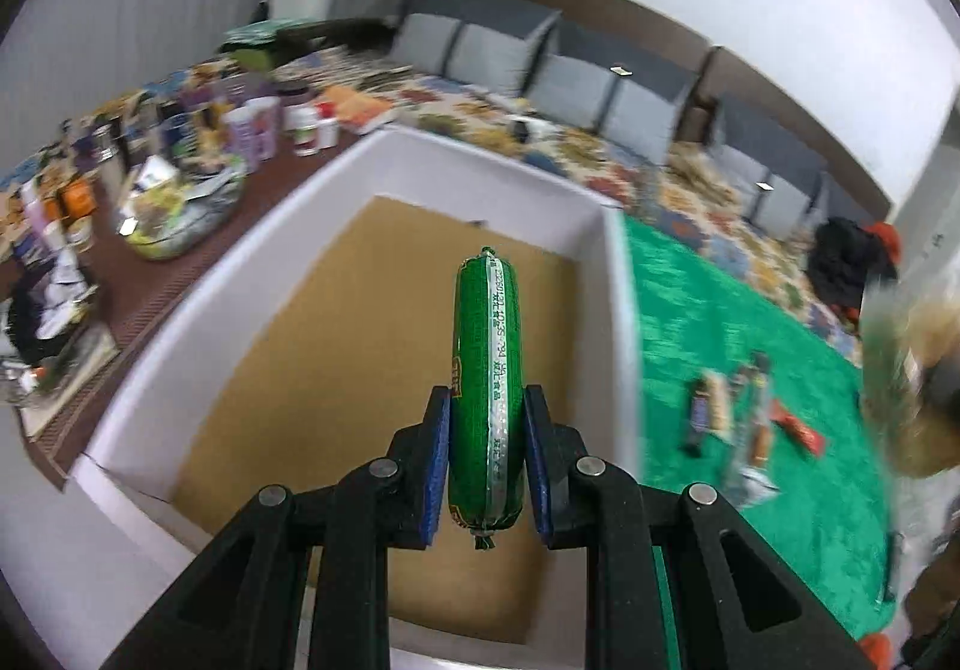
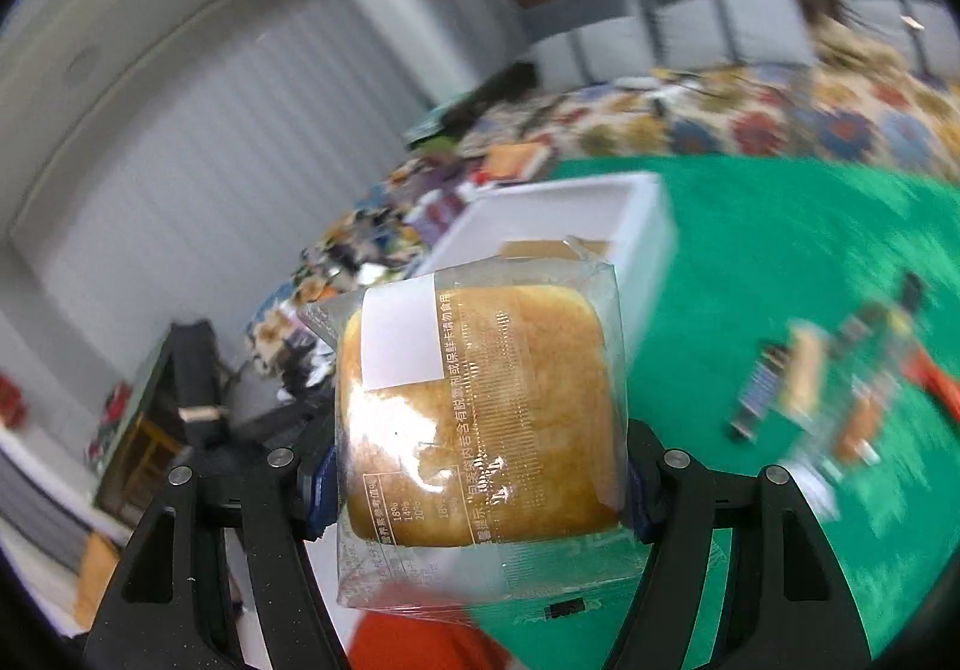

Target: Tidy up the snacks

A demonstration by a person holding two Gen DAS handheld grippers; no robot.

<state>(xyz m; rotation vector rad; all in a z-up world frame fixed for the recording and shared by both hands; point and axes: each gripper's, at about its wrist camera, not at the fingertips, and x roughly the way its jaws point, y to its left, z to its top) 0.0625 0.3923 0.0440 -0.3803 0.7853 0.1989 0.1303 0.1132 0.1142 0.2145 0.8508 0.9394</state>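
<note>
Both grippers (image 1: pixel 487 430) (image 2: pixel 480 466) aloft, clamping sausage (image 1: pixel 486 388) and bread (image 2: pixel 480 418).

Glossy green plastic sausage casing (image 1: pixel 486 394), clear shiny bread wrapper (image 2: pixel 480 418), matt cardboard box floor (image 1: pixel 336 346), fuzzy green mat (image 1: pixel 720 346).

Your left gripper (image 1: pixel 487 451) tilts steeply downward, its black linkage arms fanning toward the lens, its blue pads (image 1: pixel 440 466) drawn close together and pressing both sides of a green sausage (image 1: pixel 486 388) that stands lengthwise between them, both crimped ends clear of the jaws

Your right gripper (image 2: pixel 480 481) points more shallowly downward with its jaws spread wide, the blue pads (image 2: pixel 321 490) barely visible at either edge of the wrapped bread (image 2: pixel 480 418) they clamp across its width; the packet fills the gap and hides the fingertips, and in the left view this gripper appears only as a blur at the right edge
</note>
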